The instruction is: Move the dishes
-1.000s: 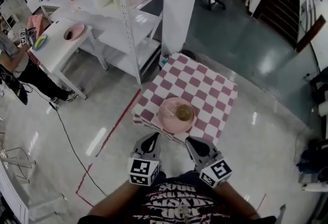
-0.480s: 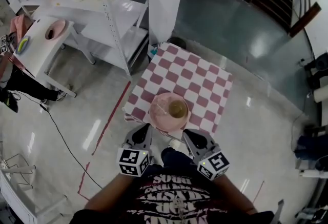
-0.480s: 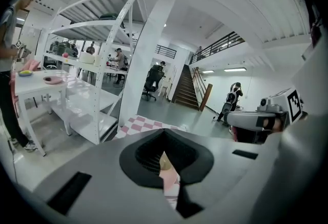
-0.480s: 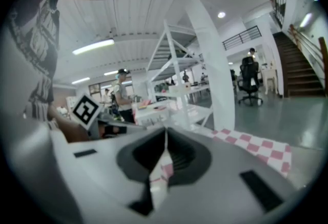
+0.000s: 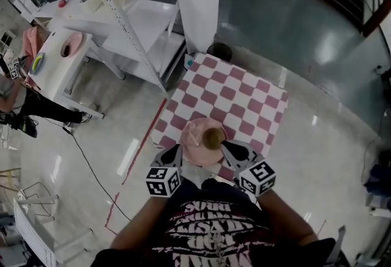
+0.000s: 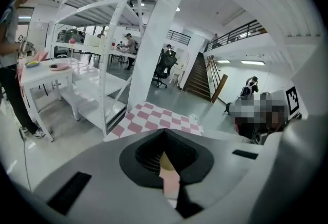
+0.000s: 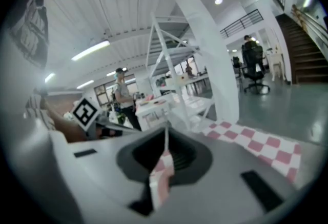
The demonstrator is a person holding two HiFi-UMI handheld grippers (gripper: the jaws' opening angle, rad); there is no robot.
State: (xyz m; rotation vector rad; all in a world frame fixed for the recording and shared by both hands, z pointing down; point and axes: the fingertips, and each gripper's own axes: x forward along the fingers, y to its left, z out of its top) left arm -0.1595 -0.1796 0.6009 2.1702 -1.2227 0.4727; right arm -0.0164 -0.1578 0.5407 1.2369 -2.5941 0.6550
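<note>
With the pink plate (image 5: pixel 192 145) and its brown bowl (image 5: pixel 212 136) at the tabletop's near edge, the left gripper (image 5: pixel 173 154) and right gripper (image 5: pixel 234 151) each have fingers pinching the checkered cloth (image 5: pixel 244 101) hem, seemingly the gripping step; next, both should move evenly, level.
</note>
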